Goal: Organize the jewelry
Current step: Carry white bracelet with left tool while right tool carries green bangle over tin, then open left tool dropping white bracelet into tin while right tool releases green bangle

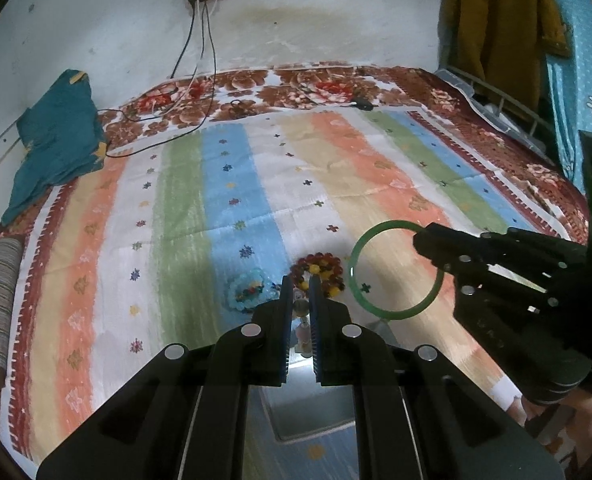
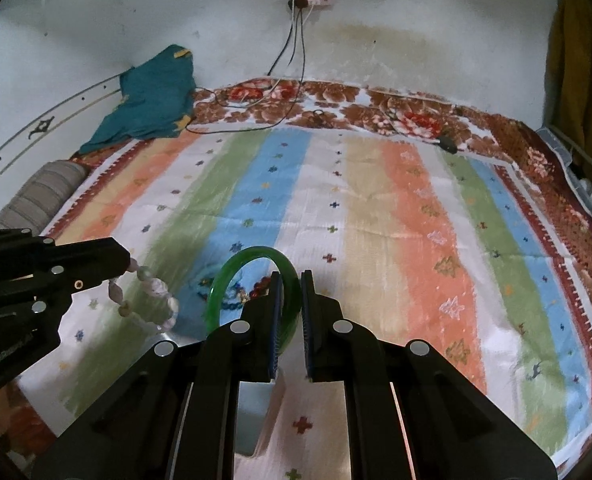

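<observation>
Left wrist view: a pale bead strand is clamped in the left gripper, hanging lengthwise between the fingers; an amber bead bracelet and blue bracelet lie unsorted on the striped bedspread.
Right wrist view: a green bangle is pinched by its rim in the right gripper, held on edge above the bedspread, hoop extending leftward.
Progress: judged early; nothing is seen stored.

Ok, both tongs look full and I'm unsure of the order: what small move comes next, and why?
Probably lower the right tongs and set the green bangle beside the amber bead bracelet on the bedspread, since the left tongs hold the pale shell bracelet in the air.
</observation>
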Demonstrator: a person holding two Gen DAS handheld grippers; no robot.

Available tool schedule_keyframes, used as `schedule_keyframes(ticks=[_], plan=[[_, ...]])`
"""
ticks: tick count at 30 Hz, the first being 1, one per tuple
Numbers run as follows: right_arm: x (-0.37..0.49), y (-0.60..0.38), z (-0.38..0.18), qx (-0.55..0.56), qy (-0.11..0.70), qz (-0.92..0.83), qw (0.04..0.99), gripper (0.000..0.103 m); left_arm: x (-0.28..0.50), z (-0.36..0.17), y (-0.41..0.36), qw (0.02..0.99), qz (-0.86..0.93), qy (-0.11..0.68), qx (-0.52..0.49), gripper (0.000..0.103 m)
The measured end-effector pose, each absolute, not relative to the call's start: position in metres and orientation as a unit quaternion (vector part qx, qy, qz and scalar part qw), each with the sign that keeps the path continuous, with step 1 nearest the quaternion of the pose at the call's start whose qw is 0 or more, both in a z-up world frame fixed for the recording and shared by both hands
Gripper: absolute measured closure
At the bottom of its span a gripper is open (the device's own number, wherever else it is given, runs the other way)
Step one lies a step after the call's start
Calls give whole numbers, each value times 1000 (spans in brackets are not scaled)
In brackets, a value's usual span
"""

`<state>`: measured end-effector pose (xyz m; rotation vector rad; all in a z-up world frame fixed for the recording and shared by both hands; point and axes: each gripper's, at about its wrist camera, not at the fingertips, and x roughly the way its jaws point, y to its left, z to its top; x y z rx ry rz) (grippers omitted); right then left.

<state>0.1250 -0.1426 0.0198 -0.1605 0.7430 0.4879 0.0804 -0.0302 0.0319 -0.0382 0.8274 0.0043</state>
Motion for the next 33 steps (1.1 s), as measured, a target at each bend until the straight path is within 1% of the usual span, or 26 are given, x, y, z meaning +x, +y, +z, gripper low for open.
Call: schedule_keyframes(ticks=[14, 26, 28, 29, 30, 31, 32, 33], plan=[[94, -151, 14, -73, 371, 247, 892, 93, 49, 32, -38, 918, -1, 395, -20, 95], [77, -150, 6, -80, 378, 257, 885, 93, 39, 29, -40, 917, 3, 398, -20, 95], [76, -148, 3, -83, 386, 264, 880, 93, 39, 27, -39, 915, 5, 403, -19, 94], [77, -147, 1, -83, 390, 265, 878, 93, 40, 25, -38, 913, 11, 408, -19, 92], [78, -147, -1, -84, 394, 266, 876, 91, 42, 24, -37, 911, 14, 412, -19, 87], [80, -147, -3, -86, 400, 265, 873, 85, 43, 22, -35, 908, 17, 417, -21, 76], [82, -148, -5, -87, 404, 262, 872, 78, 44, 22, -33, 908, 20, 419, -23, 71], [85, -151, -5, -85, 406, 256, 873, 64, 44, 22, -32, 908, 23, 419, -24, 71]])
